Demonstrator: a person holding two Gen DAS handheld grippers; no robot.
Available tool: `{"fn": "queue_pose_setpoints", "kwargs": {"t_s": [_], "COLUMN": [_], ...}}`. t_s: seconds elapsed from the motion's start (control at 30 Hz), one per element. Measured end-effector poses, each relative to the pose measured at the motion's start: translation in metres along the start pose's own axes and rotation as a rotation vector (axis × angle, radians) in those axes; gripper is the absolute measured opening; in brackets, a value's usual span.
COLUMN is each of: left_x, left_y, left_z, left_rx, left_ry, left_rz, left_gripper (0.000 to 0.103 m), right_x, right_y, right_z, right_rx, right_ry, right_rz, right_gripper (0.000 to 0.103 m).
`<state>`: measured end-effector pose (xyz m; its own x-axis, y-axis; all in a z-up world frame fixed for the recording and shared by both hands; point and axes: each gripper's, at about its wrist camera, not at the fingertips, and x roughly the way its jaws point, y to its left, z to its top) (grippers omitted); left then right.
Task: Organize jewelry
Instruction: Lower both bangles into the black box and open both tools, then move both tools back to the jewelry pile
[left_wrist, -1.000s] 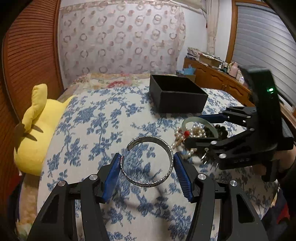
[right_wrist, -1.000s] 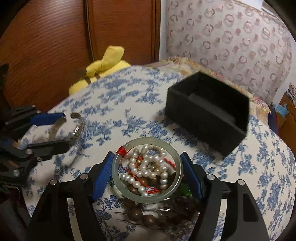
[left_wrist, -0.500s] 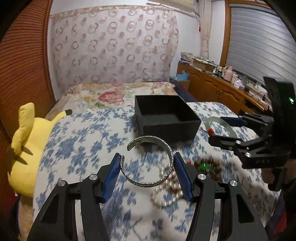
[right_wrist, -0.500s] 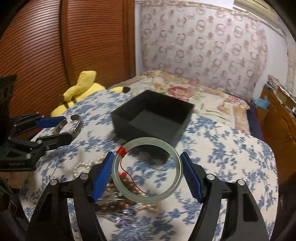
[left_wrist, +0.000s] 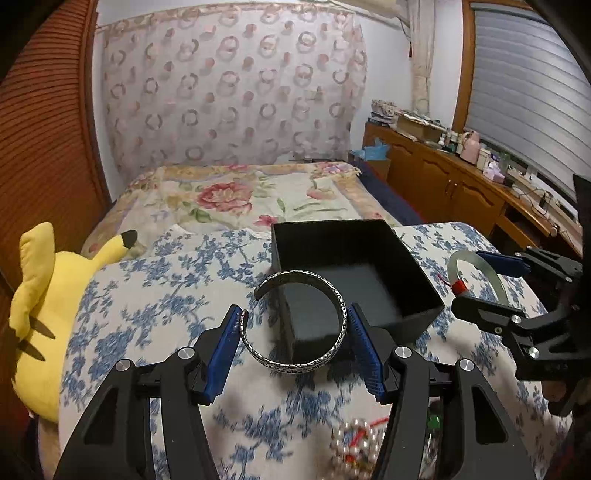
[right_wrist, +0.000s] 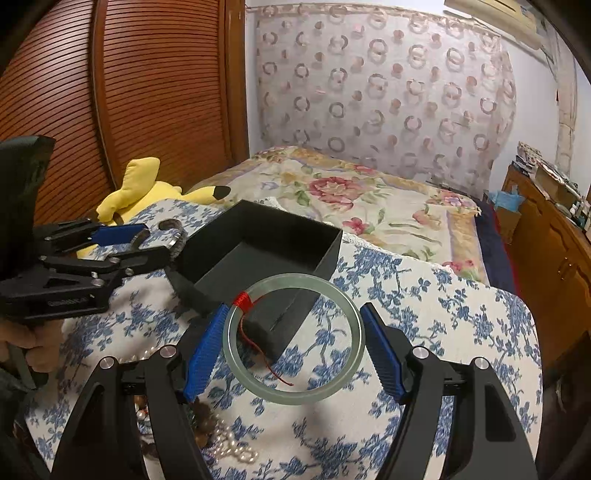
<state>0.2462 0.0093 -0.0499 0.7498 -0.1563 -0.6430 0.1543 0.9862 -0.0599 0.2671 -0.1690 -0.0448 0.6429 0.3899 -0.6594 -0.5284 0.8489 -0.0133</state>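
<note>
Now the left gripper (left_wrist: 293, 339) holds the silver cuff bracelet (left_wrist: 300, 325) between its blue pads, and the right gripper (right_wrist: 293, 343) clamps the pale green bangle (right_wrist: 294, 339); both rings hang near the open black box (left_wrist: 354, 273) on the flowered bedcover (left_wrist: 147, 295).

Pearls (left_wrist: 356, 448) partly behind a finger and cut by the bottom edge, jade bangle (left_wrist: 476, 275) half hidden by right gripper (left_wrist: 491, 284), dresser clutter (left_wrist: 476, 147) too small to tell
</note>
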Motion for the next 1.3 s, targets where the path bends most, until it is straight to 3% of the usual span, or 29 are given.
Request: {"fn": "queue_pose_setpoints", "kwargs": {"t_s": [0.23, 0.4, 0.53, 0.73, 1.23, 1.3], "left_x": [0.018, 0.011, -0.003, -0.022, -0.047, -0.049], "left_y": [-0.007, -0.004, 0.011, 0.032, 0.046, 0.044], "left_z": [0.015, 0.019, 0.016, -0.003, -0.056, -0.060], "left_rx": [0.011, 0.006, -0.019, -0.035, -0.038, -0.031], "left_ry": [0.009, -0.024, -0.040, -0.048, -0.012, -0.008], "left_rz": [0.001, -0.001, 0.005, 0.027, 0.036, 0.028], "left_gripper": [0.056, 0.069, 0.070, 0.077, 0.078, 0.078], "right_x": [0.007, 0.015, 0.021, 0.034, 0.070, 0.069], "right_y": [-0.007, -0.005, 0.003, 0.020, 0.043, 0.041], "right_z": [0.011, 0.015, 0.018, 0.027, 0.037, 0.036], "right_rx": [0.016, 0.007, 0.001, -0.021, -0.060, -0.055], "right_ry": [-0.003, 0.005, 0.000, -0.004, 0.057, 0.053], "right_rz": [0.005, 0.011, 0.021, 0.034, -0.003, 0.003], "right_gripper": [0.075, 0.075, 0.075, 0.075, 0.075, 0.083]}}
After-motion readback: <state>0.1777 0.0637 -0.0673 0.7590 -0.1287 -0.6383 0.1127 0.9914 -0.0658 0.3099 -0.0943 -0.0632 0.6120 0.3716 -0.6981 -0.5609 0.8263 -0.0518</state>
